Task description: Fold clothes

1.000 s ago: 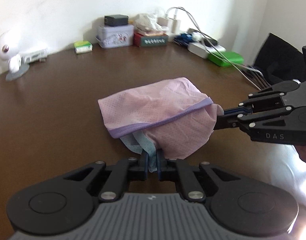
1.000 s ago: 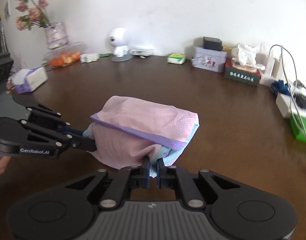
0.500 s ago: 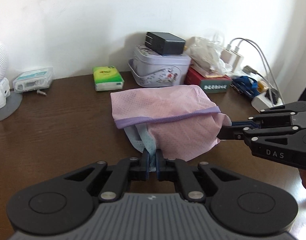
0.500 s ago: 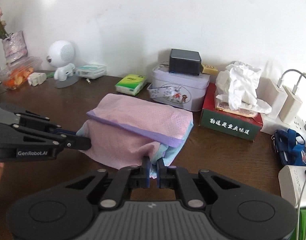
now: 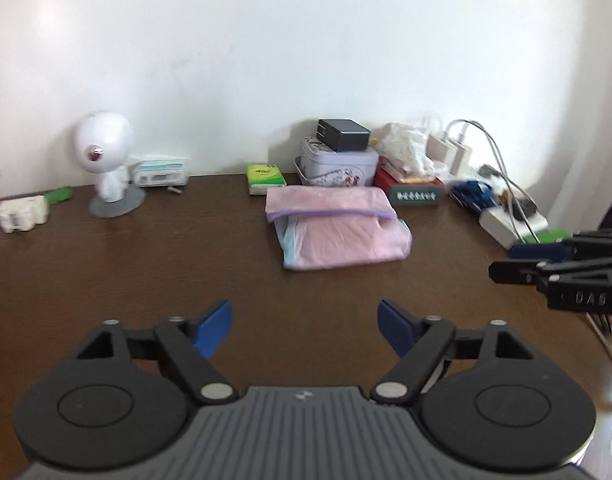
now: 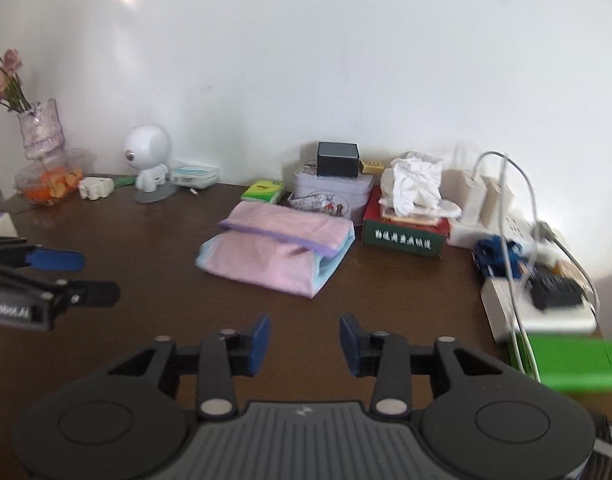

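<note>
A folded pink garment (image 5: 334,232) with a purple hem and a light blue lining lies flat on the brown table (image 5: 146,272), near the boxes at the back. It also shows in the right wrist view (image 6: 278,250). My left gripper (image 5: 305,326) is open and empty, well short of the garment. My right gripper (image 6: 305,342) is open and empty, also back from the garment. The right gripper shows at the right edge of the left wrist view (image 5: 506,260), and the left gripper shows at the left edge of the right wrist view (image 6: 94,278).
Along the back wall stand a white robot figure (image 5: 104,168), a green tissue pack (image 5: 265,178), a tin with a black box on it (image 5: 338,160), a red tissue box (image 6: 406,228), chargers with cables (image 6: 506,208) and a flower vase (image 6: 40,132). A green object (image 6: 570,364) lies at the right.
Both grippers let go of the garment, opened and drew back. The garment now lies flat on the table by the tin and tissue box.
</note>
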### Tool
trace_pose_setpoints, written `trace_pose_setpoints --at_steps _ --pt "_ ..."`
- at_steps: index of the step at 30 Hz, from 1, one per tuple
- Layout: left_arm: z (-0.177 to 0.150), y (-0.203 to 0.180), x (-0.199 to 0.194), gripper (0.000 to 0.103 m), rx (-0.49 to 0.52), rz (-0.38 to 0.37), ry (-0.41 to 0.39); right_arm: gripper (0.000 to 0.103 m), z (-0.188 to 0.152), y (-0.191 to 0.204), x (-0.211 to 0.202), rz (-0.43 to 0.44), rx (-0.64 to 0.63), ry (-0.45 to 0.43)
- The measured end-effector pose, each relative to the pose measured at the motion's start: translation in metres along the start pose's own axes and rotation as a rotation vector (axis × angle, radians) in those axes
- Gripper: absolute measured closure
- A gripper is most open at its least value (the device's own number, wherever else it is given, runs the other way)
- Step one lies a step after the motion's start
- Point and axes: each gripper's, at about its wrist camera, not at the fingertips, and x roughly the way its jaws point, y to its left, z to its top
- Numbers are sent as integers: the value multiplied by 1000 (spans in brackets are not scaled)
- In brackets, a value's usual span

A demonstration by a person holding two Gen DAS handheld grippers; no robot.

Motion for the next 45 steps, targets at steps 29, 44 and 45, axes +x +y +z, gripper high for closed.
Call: trace_pose_setpoints --at_steps 29,44,45 --pt "-209 -88 -130 0 39 177 22 1 -222 96 -136 -203 148 11" --pt "-209 -85 -127 0 -65 201 30 0 -228 107 -139 -211 145 -2" --pt "-210 -86 -127 0 -68 205 28 0 -228 107 -139 -206 142 -2"
